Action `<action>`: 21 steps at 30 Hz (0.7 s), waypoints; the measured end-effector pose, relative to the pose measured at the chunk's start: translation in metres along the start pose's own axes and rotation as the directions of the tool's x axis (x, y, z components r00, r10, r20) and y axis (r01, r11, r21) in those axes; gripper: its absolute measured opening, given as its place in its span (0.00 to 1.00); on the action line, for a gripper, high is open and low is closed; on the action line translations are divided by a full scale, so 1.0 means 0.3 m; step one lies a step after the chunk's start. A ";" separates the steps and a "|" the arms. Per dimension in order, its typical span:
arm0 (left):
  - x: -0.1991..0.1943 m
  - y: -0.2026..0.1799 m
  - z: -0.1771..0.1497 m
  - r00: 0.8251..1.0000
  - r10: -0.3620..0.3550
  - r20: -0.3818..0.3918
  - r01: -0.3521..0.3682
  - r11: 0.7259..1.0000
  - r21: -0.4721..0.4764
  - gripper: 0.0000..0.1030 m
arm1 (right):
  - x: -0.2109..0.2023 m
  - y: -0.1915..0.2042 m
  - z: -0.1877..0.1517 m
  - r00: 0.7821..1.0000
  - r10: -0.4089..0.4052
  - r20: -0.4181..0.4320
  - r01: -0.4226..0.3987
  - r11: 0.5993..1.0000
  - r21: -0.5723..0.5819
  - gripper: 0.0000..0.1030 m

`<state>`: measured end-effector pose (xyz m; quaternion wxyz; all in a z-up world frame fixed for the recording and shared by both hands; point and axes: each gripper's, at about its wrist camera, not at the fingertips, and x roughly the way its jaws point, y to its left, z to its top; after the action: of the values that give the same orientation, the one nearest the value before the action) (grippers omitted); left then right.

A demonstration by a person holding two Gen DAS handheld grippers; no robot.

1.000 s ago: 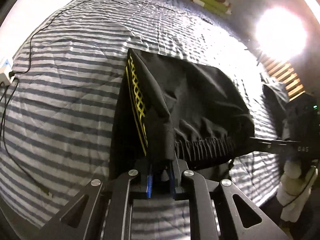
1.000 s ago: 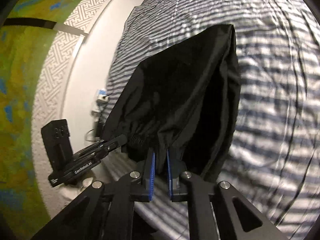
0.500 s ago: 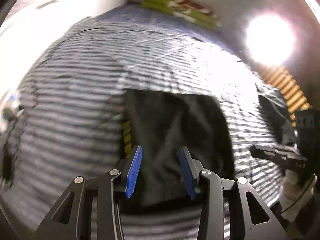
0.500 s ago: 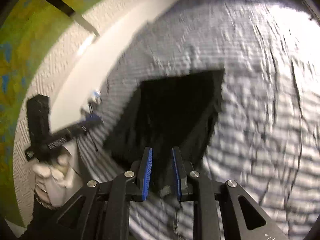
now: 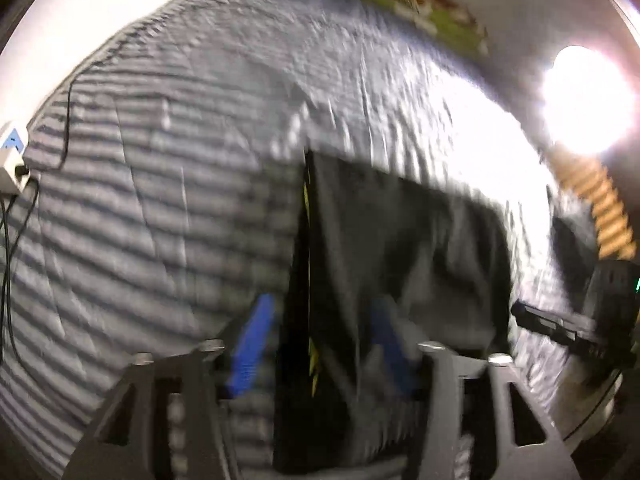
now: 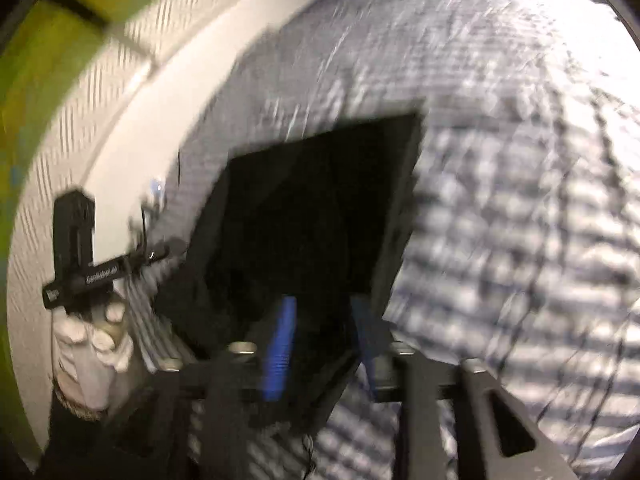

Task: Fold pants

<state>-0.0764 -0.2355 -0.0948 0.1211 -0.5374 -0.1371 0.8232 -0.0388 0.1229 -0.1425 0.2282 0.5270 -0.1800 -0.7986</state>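
Note:
The black pants (image 5: 404, 248) lie folded into a rough rectangle on the striped bed sheet (image 5: 168, 184), with a thin yellow trim along their left edge. In the right wrist view the same pants (image 6: 320, 208) are a dark flat block. My left gripper (image 5: 320, 340) hangs open above the near edge of the pants, its blue pads (image 5: 252, 344) spread wide and holding nothing. My right gripper (image 6: 324, 340) is open too, just over the near right corner of the fabric. Both views are blurred by motion.
A white power strip with a black cable (image 5: 12, 152) rests at the bed's left edge. A green patterned pillow (image 5: 424, 4) lies at the far end. A bright lamp (image 5: 588, 100) glares at the right. A gloved hand (image 6: 92, 344) holds the other gripper beside the white bed frame.
Both grippers have let go of the waistband and opened. The pants dropped flat onto the sheet, and both grippers pulled back and up from them.

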 end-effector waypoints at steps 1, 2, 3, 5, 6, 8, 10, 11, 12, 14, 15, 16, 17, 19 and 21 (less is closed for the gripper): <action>0.004 0.008 0.036 1.000 -0.015 0.024 0.016 1.000 -0.026 0.72 | -0.009 -0.007 0.017 0.999 -0.017 0.032 0.017 1.000 0.013 0.51; 0.024 0.013 0.079 0.999 -0.024 0.032 0.026 0.999 -0.044 0.75 | -0.013 -0.028 0.048 0.997 -0.041 0.070 0.039 0.999 0.034 0.53; 0.048 0.015 0.109 0.999 -0.023 0.028 0.025 0.998 -0.054 0.75 | -0.010 -0.038 0.072 0.996 -0.050 0.080 0.047 0.998 0.044 0.53; 0.119 0.039 0.174 1.000 -0.021 0.011 0.022 0.996 -0.091 0.75 | 0.036 -0.063 0.123 0.995 -0.064 0.073 0.059 0.996 0.071 0.53; 0.147 0.049 0.192 1.000 -0.027 -0.001 0.026 0.994 -0.103 0.75 | 0.071 -0.086 0.148 0.996 -0.069 0.056 0.064 0.993 0.094 0.53; 0.227 0.070 0.229 0.999 -0.040 -0.034 0.036 0.992 -0.121 0.75 | 0.127 -0.121 0.172 0.998 -0.051 0.021 0.048 0.991 0.128 0.53; 0.277 0.071 0.238 0.998 -0.029 -0.050 0.023 0.992 -0.120 0.75 | 0.145 -0.145 0.170 0.999 -0.037 0.013 0.035 0.990 0.136 0.53; 0.289 0.064 0.241 0.999 -0.025 -0.040 0.020 0.994 -0.108 0.75 | 0.142 -0.140 0.176 0.999 -0.036 0.028 0.032 0.992 0.122 0.53; 0.301 0.058 0.244 1.000 -0.020 -0.024 0.018 0.996 -0.087 0.75 | 0.152 -0.129 0.187 0.999 -0.036 0.024 0.033 0.994 0.099 0.53; 0.315 0.038 0.250 1.000 0.007 -0.009 -0.008 0.998 -0.054 0.55 | 0.157 -0.118 0.188 0.999 -0.020 0.025 0.018 0.996 0.085 0.52; 0.321 0.031 0.250 1.000 0.026 -0.013 -0.026 0.998 -0.048 0.22 | 0.171 -0.111 0.198 1.000 -0.013 0.024 0.011 0.996 0.083 0.45; 0.331 0.027 0.251 0.999 0.028 -0.020 -0.029 0.998 -0.048 0.13 | 0.176 -0.111 0.197 1.000 -0.011 0.023 0.009 0.997 0.078 0.37; 0.333 0.021 0.249 1.000 0.024 -0.016 -0.024 0.999 -0.048 0.08 | 0.193 -0.111 0.203 1.000 0.003 0.010 -0.004 0.997 0.074 0.18; 0.318 -0.003 0.243 0.998 0.056 0.018 -0.055 0.998 -0.019 0.05 | 0.211 -0.099 0.204 1.000 0.020 -0.005 -0.020 0.997 0.080 0.10; 0.291 -0.019 0.241 0.996 0.078 0.052 -0.078 0.997 0.001 0.04 | 0.186 -0.075 0.199 1.000 0.003 0.021 -0.004 0.999 0.052 0.07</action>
<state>-0.1767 -0.2068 -0.1392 0.0860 -0.5207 -0.1179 0.8412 -0.1169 0.1136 -0.1743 0.2141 0.5240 -0.2038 -0.7988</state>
